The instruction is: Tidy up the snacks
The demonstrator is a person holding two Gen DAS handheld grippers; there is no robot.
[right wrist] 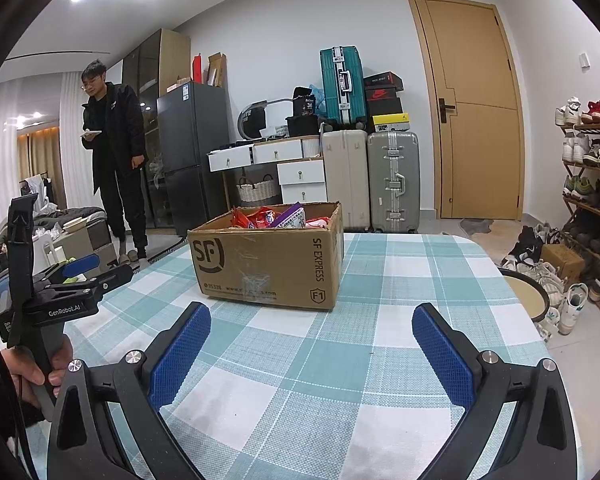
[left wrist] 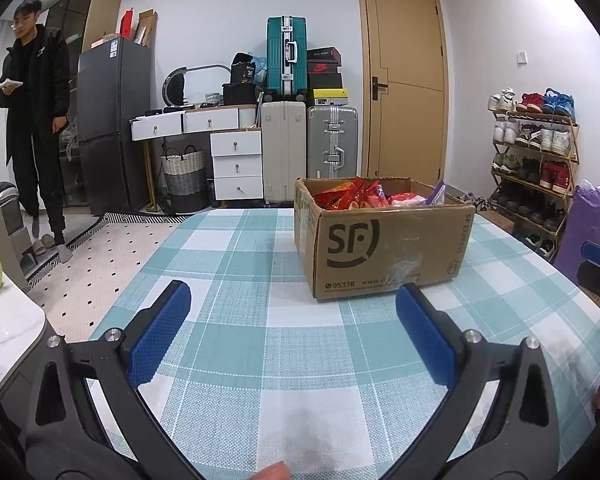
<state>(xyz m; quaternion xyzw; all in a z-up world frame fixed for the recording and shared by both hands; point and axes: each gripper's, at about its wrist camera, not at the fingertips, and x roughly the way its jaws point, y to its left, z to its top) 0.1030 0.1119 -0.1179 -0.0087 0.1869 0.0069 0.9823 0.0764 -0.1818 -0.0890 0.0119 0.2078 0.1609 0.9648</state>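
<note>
A brown cardboard box (left wrist: 380,248) marked SF stands on the checked tablecloth (left wrist: 240,248), holding several snack packets (left wrist: 360,194) in red, orange and purple. My left gripper (left wrist: 292,300) is open above the cloth, nothing between its blue pads, short of the box and slightly left of it. In the right wrist view the same box (right wrist: 268,264) sits ahead and to the left, its snack packets (right wrist: 276,216) showing over the rim. My right gripper (right wrist: 312,320) is open and empty, near the box's front right corner. The left gripper (right wrist: 76,276) shows at the left, held by a hand (right wrist: 32,372).
A person in black (left wrist: 36,120) stands at the far left by a dark fridge (left wrist: 112,124). Suitcases (left wrist: 312,140), white drawers and a wooden door (left wrist: 408,80) line the back wall. A shoe rack (left wrist: 536,152) stands right. A round stool (right wrist: 524,292) sits by the table's right edge.
</note>
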